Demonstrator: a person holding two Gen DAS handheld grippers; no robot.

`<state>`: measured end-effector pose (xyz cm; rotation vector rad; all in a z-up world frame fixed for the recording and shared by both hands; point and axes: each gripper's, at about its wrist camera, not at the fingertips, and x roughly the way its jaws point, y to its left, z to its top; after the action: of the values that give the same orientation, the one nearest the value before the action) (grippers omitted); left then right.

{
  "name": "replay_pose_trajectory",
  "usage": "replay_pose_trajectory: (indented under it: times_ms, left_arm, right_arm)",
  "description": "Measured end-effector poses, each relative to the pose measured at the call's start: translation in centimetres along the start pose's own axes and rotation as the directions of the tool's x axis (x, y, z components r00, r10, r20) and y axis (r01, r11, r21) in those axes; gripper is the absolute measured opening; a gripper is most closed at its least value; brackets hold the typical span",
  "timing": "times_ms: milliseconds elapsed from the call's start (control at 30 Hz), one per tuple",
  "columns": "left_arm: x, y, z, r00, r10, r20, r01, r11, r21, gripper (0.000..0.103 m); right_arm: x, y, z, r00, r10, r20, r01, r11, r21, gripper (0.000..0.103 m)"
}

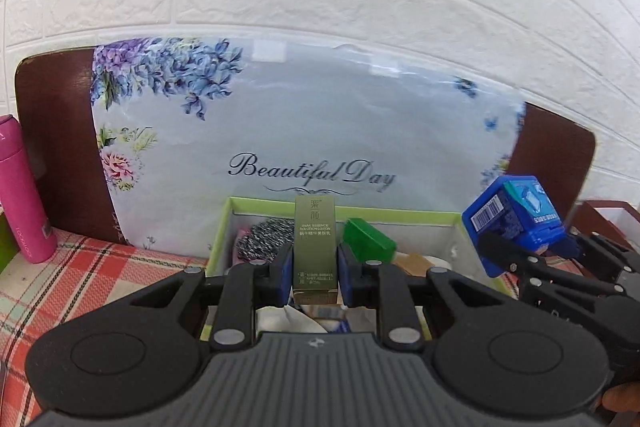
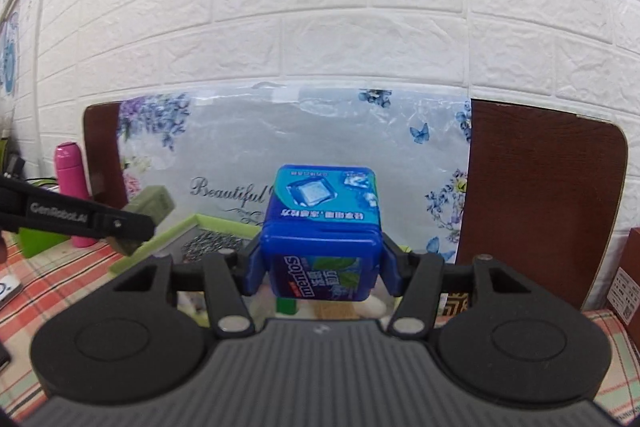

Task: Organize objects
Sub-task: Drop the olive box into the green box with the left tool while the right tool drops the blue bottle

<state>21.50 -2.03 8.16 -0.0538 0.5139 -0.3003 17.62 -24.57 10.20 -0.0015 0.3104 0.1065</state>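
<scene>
My left gripper (image 1: 314, 269) is shut on an olive-green lotion box (image 1: 314, 247), held upright above the green-rimmed storage box (image 1: 280, 205). My right gripper (image 2: 322, 267) is shut on a blue Mentos gum box (image 2: 324, 227), held above the same storage box (image 2: 200, 221). In the left wrist view the Mentos box (image 1: 512, 219) and right gripper show at the right. In the right wrist view the lotion box (image 2: 150, 207) and left gripper show at the left. Inside the storage box lie a green item (image 1: 370, 243) and a grey speckled item (image 1: 266, 237).
A pink bottle (image 1: 22, 195) stands at the left on the plaid cloth (image 1: 80, 275). A floral "Beautiful Day" bag (image 1: 304, 131) leans on a brown board (image 1: 60, 147) against the white brick wall. A brown box (image 2: 632, 279) stands at the right.
</scene>
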Motion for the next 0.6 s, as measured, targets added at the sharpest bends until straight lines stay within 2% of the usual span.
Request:
replay_pose_trajectory:
  times_ms: [100,133,167,200,233,300,367,467,600]
  left_arm:
    - [2.4,0.7,0.0,1.000,0.022,-0.014,-0.022,1.000,0.006,0.023]
    - [3.2,0.8,-0.4,0.999,0.032,-0.018,-0.032,0.999,0.023,0.031]
    - [3.9,0.9,-0.8,0.998,0.045,-0.038,-0.043,0.998,0.037,0.056]
    - [4.4,1.0,-1.5,0.997,0.053,-0.057,-0.050,0.998,0.042,0.067]
    - [4.4,1.2,-2.2,0.997,0.054,-0.054,-0.052,0.998,0.035,0.073]
    - [4.3,1.6,-3.4,0.997,0.051,-0.053,-0.051,0.999,-0.001,0.073]
    - [4.0,1.9,-4.0,0.998,0.041,-0.054,-0.043,0.998,-0.035,0.073]
    - [3.2,1.7,-3.9,0.998,0.047,-0.041,-0.048,0.998,-0.039,0.074]
    - [1.8,1.3,-3.4,0.997,0.053,-0.057,-0.056,0.997,-0.059,0.075]
  right_arm:
    - [2.8,-0.1,-0.5,1.000,-0.006,-0.013,0.006,1.000,0.023,0.055]
    - [3.8,-0.1,-0.9,1.000,0.000,-0.026,0.000,1.000,0.025,0.056]
    - [4.7,0.0,-1.4,0.999,0.007,-0.043,-0.007,1.000,0.021,0.066]
    - [5.2,0.1,-2.2,0.998,0.002,-0.067,-0.001,1.000,0.009,0.072]
    - [5.3,0.3,-2.8,0.997,-0.013,-0.079,0.013,1.000,-0.005,0.081]
    - [4.7,0.7,-4.1,0.998,-0.030,-0.053,0.028,0.999,-0.042,0.087]
    - [4.2,1.1,-5.0,0.998,-0.048,-0.038,0.045,0.996,-0.073,0.098]
    - [3.8,1.4,-5.5,0.997,-0.064,-0.045,0.059,0.994,-0.095,0.100]
    - [2.6,1.4,-4.9,0.997,-0.063,-0.051,0.059,0.996,-0.068,0.103]
